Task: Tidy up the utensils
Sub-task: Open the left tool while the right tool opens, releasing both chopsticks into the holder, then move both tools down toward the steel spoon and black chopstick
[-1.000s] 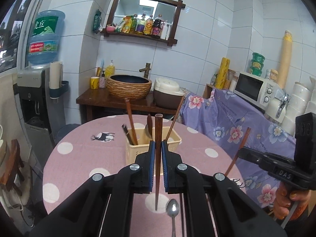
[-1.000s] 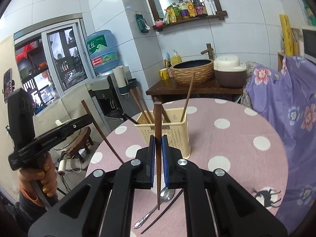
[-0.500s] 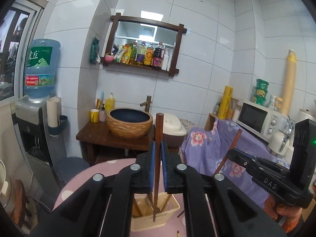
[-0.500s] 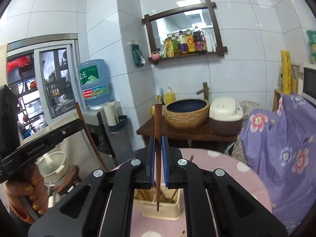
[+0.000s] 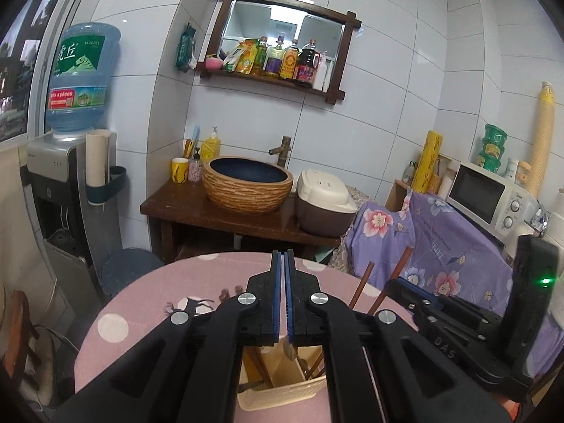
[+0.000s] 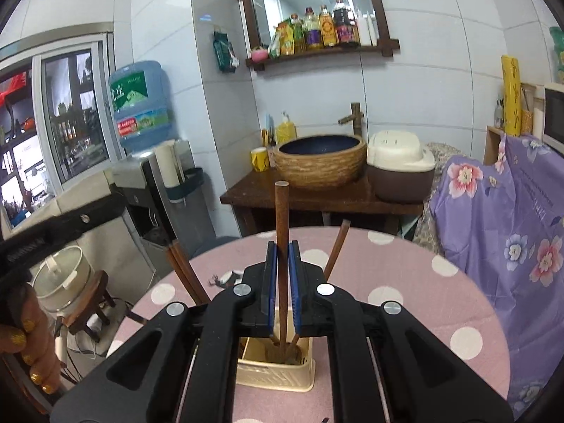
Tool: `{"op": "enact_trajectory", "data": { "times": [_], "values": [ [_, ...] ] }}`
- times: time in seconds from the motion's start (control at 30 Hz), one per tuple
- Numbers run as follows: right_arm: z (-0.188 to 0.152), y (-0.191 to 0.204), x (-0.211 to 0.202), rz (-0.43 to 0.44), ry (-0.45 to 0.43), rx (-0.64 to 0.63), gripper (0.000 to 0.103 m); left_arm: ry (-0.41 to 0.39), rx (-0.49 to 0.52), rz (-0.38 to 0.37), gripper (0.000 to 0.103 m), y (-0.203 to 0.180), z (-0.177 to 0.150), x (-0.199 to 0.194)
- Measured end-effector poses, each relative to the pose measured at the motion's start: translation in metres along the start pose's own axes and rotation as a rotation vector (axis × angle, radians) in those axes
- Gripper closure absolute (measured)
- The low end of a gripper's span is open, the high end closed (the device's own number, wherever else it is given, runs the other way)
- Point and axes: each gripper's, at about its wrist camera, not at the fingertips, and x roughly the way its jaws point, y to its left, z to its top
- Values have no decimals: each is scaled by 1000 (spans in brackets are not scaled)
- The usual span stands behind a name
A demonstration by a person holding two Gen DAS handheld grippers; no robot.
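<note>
A cream slotted utensil holder (image 5: 282, 400) (image 6: 278, 377) stands on the pink dotted table (image 5: 141, 303), right under both grippers, with several brown chopsticks (image 6: 187, 271) leaning in it. My left gripper (image 5: 282, 257) is shut above the holder, and nothing shows between its blue pads. My right gripper (image 6: 282, 246) is shut on an upright brown chopstick (image 6: 281, 211) whose lower end reaches into the holder. In the left wrist view the right gripper (image 5: 398, 287) comes in from the right. The left gripper (image 6: 116, 202) shows blurred at the left of the right wrist view.
Beyond the table's far edge stand a wooden stand with a woven basin (image 5: 246, 185) and a rice cooker (image 5: 324, 204). A water dispenser (image 5: 60, 183) is at left. A purple flowered cover (image 5: 458, 239) with a microwave (image 5: 490, 194) is at right. A person's hand (image 6: 35, 345) grips the left handle.
Both grippers have moved forward over the holder. The chopstick that stood in the left gripper's pads is gone from them. The right gripper's chopstick now reaches down into the holder.
</note>
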Motion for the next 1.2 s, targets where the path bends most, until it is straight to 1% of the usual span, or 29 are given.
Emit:
{"op": "enact_trajectory", "data": {
  "times": [0.23,0.27,0.3,0.33,0.37,0.4,0.43,0.47,0.53,0.6,0.8,0.93,1.0,1.1,1.2],
  "values": [
    [-32,-2,18,-16,37,11,95,-2,63,28,98,-5,-28,-16],
    [-35,-3,20,-20,40,12,95,-5,71,30,91,-7,-34,-19],
    [-38,-4,20,-25,37,15,95,-5,76,33,75,-9,-40,-22],
    [-41,-5,20,-26,31,14,95,-5,79,32,66,-9,-46,-24],
    [-44,-6,19,-28,29,12,94,-8,75,28,55,-9,-52,-26],
    [-47,-6,18,-41,25,10,93,-8,69,27,53,-9,-58,-28],
    [-49,-6,15,-51,21,8,84,-3,70,32,53,-10,-62,-29],
    [-51,-6,11,-51,13,8,70,1,76,37,52,-11,-67,-29],
    [-55,-7,-1,-46,-19,14,57,4,87,39,47,-12,-76,-32],
    [-62,-5,-13,-70,-28,2,57,3,81,49,40,-10,-85,-36],
    [-89,-3,-35,-128,27,-15,57,58,69,66,33,-3,-114,-40],
    [-117,-2,-48,-145,92,-6,57,90,61,93,31,4,-137,-44],
    [-132,-2,-53,-157,125,-3,57,107,56,115,30,8,-148,-45],
    [-159,-4,-59,-154,177,24,57,138,57,167,30,14,-168,-45],
    [-183,-4,-62,-169,219,41,57,169,62,190,30,18,-187,-45]
  ]
}}
